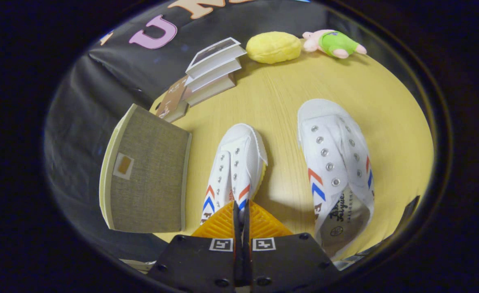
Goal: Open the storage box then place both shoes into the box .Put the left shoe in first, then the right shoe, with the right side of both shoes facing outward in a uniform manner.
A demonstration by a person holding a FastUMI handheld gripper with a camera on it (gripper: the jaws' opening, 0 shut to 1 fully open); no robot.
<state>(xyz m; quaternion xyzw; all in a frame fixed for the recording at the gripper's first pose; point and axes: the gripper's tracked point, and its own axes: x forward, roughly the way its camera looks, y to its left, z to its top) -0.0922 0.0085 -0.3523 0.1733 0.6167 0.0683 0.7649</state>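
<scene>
My gripper (241, 209) is shut on the rear of a white canvas shoe (237, 162) with red and blue chevrons. Both fingers press together on its heel end. The shoe points away from me, rolled onto its side, and casts a shadow on the table to its right. A second matching shoe (333, 162) lies flat on the table to the right, toe pointing away, insole showing. Left of the held shoe stands the grey fabric storage box (150, 175) with cream edges and a small label window. I cannot tell whether it is open.
The round wooden table (280, 97) carries a stack of books (213, 71) beyond the box. A yellow plush (274, 47) and a pink and green plush toy (335, 42) lie at the far edge. The table edge runs close behind the box.
</scene>
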